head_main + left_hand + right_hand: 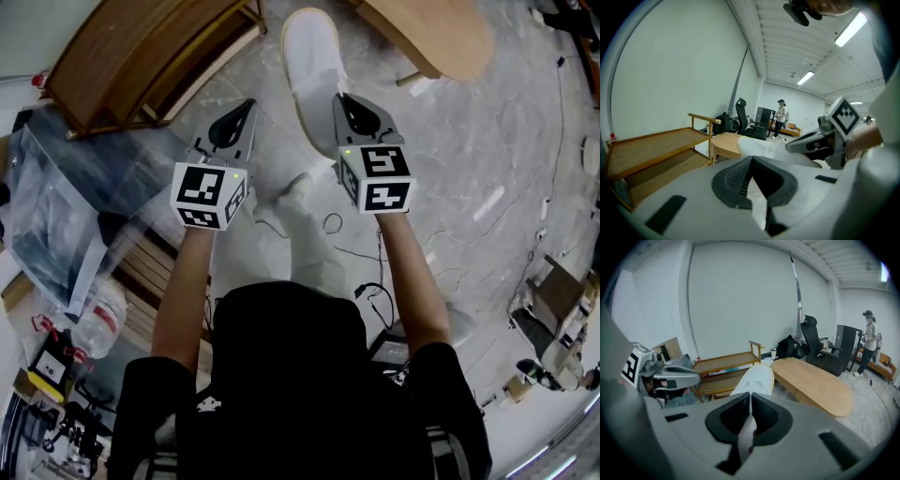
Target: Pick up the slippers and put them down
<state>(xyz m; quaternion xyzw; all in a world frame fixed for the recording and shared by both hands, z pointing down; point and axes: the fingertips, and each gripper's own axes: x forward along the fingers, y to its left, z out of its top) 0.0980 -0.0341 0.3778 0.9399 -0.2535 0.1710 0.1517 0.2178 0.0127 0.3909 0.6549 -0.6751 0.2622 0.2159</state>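
A white slipper (312,66) with a tan sole edge hangs over the marbled floor, toe pointing away. My right gripper (345,97) is shut on its rim. In the right gripper view the white slipper (757,378) runs forward out of the closed right gripper (750,395). My left gripper (246,105) is beside it on the left, a short gap away, shut with nothing in it. In the left gripper view the left gripper (751,158) has its pads meeting at the tip, and the slipper (757,146) and the right gripper (820,136) show ahead to the right.
A wooden shelf rack (141,56) stands at the upper left and an oval wooden table (441,33) at the upper right. Plastic-wrapped things (66,206) lie at the left. Cables (375,291) trail on the floor. A person (869,341) stands far off near an office chair (813,341).
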